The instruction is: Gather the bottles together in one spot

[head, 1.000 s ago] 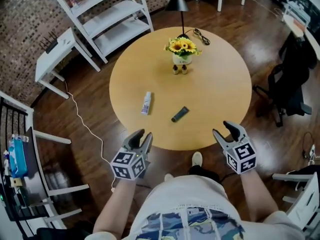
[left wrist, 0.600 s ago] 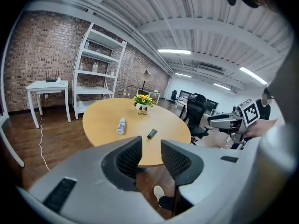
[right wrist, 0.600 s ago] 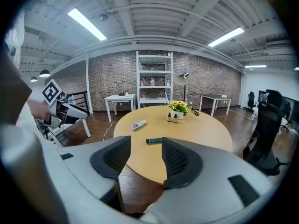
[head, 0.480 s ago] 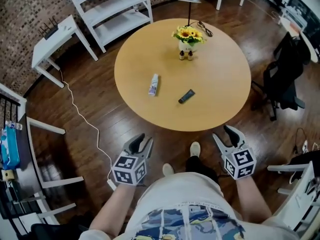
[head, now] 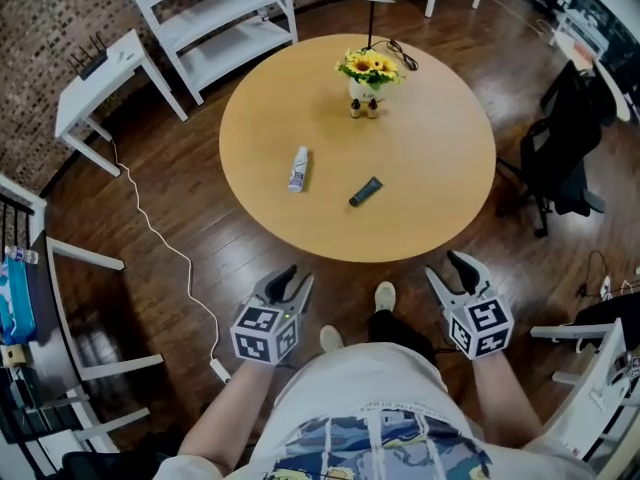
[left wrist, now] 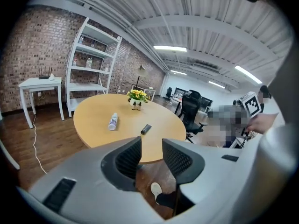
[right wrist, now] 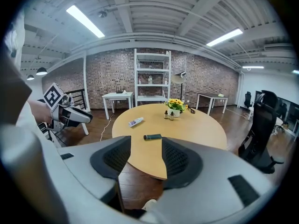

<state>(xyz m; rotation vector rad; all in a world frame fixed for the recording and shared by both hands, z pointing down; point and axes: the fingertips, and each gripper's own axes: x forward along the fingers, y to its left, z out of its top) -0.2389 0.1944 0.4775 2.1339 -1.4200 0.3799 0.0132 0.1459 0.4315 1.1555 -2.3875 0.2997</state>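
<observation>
The left gripper [head: 293,281] hangs short of the round bench [head: 440,158], over the wooden floor. Its jaws have just been opening and stand apart with nothing between them. Nothing is within reach yet, so the step in hand looks like the approach.

Farther in, left of centre, a white bottle [head: 298,168] lies on its side, and the left gripper is the natural one for it. It should come in low and set the jaws across the narrow body, not along it (a lying bottle is likely to roll if nudged on one flank). It should close only once both jaws flank the bottle.

Right of the white bottle and apart from it lies a dark tube [head: 365,191], flat on the bench. At the far side two small brown bottles [head: 361,108] stand upright close together, just in front of the sunflower pot [head: 368,73]. That makes a sensible gathering spot.

The right gripper [head: 447,268], also short of the bench, has its jaws apart and empty, and it suits the tube.
</observation>
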